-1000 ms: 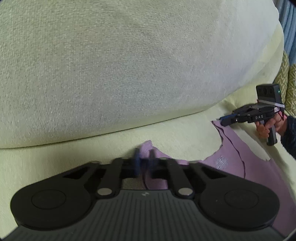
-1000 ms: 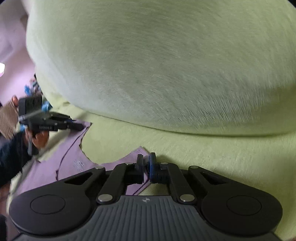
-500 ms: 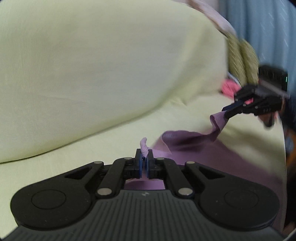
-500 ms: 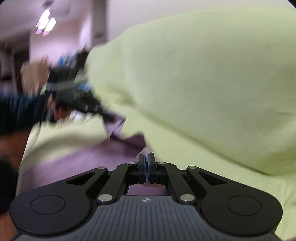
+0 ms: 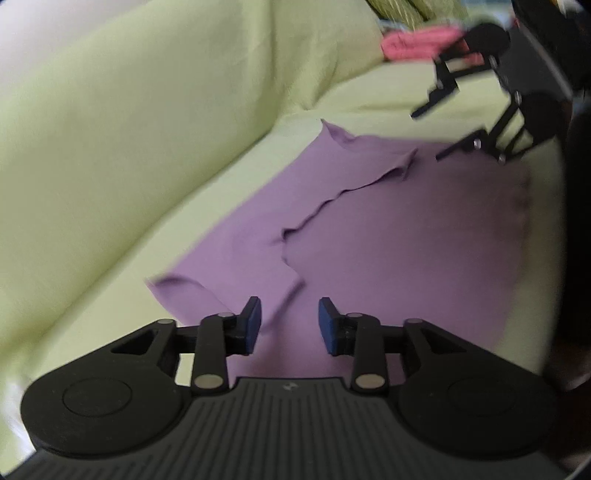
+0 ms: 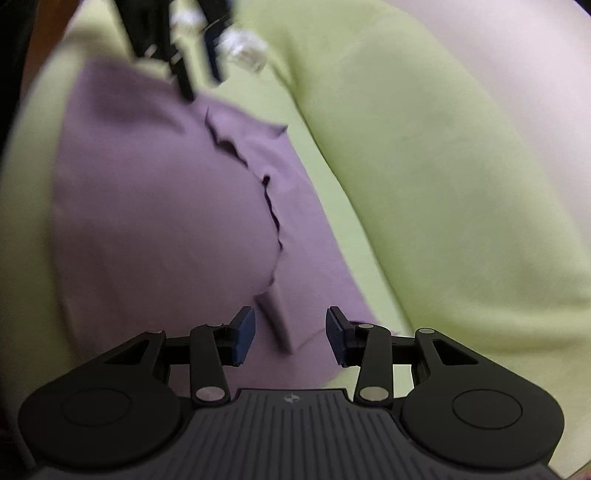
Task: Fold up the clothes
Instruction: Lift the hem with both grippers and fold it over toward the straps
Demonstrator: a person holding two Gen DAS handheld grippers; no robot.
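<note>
A purple garment (image 5: 388,236) lies spread on the pale green sofa seat (image 5: 369,96), folded over itself with a ragged edge across its middle. My left gripper (image 5: 290,326) hovers open over its near end, nothing between the blue pads. In the left wrist view my right gripper (image 5: 432,136) hangs open above the garment's far end. The right wrist view shows the same garment (image 6: 159,206) from the other end. There my right gripper (image 6: 290,338) is open above the cloth, and my left gripper (image 6: 201,86) is blurred at the top.
The sofa's green back cushion (image 5: 129,122) rises along one side of the garment. Pink cloth (image 5: 417,40) and a patterned cushion (image 5: 406,9) lie at the sofa's far end. A dark sleeve (image 5: 578,240) fills the right edge.
Both grippers held the garment's corners half a second ago and lifted them. Both have since opened and pulled back, and the cloth has dropped folded onto the seat.
</note>
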